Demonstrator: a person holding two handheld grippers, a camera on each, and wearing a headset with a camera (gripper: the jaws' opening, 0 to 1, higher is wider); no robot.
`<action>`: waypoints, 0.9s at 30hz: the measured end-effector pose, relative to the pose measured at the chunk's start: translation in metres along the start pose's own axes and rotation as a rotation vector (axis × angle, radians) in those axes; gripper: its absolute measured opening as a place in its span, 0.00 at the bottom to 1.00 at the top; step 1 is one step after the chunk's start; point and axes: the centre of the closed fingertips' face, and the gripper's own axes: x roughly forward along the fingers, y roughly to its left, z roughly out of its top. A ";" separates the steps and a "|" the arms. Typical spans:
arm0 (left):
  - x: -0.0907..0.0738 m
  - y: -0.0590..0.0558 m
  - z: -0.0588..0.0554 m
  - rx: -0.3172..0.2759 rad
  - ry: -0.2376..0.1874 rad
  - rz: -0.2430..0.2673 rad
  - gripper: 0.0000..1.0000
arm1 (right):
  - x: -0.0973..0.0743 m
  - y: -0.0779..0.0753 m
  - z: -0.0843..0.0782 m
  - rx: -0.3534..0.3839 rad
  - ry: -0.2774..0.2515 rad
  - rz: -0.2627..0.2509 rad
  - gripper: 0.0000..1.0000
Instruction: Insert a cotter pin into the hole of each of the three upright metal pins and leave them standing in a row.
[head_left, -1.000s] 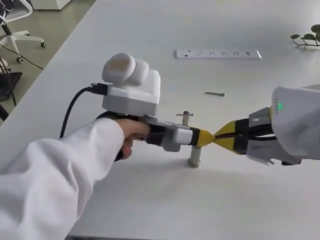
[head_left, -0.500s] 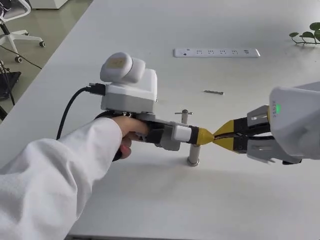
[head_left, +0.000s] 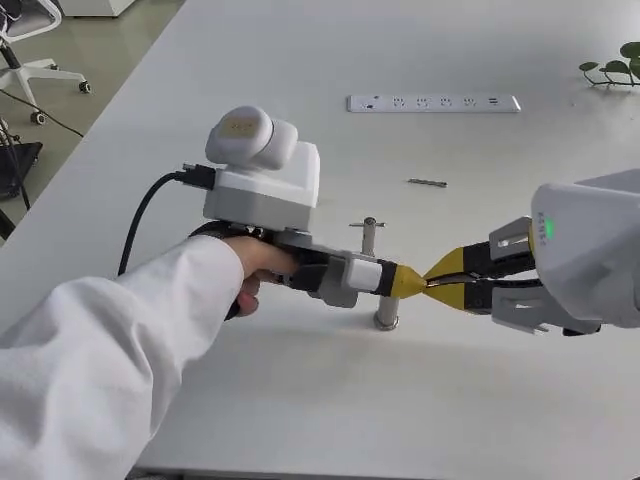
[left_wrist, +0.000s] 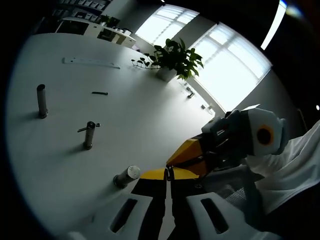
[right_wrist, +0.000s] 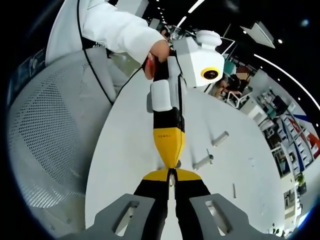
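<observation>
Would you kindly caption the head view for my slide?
Left gripper and right gripper meet tip to tip beside an upright metal pin on a white table.

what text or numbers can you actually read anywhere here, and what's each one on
No text here is clear enough to quote.
Small print on the left gripper, right gripper view: too small to read.
Marks beside the green light on the right gripper, head view: blurred.
Power strip: no legible label.
</observation>
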 end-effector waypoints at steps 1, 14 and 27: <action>0.000 0.000 -0.001 -0.005 0.005 -0.003 0.00 | 0.000 0.000 0.000 0.002 0.001 0.003 0.00; -0.007 0.000 0.001 0.125 -0.008 0.000 0.00 | -0.008 0.000 -0.015 0.189 -0.028 0.027 0.10; -0.012 -0.010 -0.002 0.619 0.024 0.010 0.00 | -0.009 0.012 -0.013 0.430 -0.131 0.114 0.15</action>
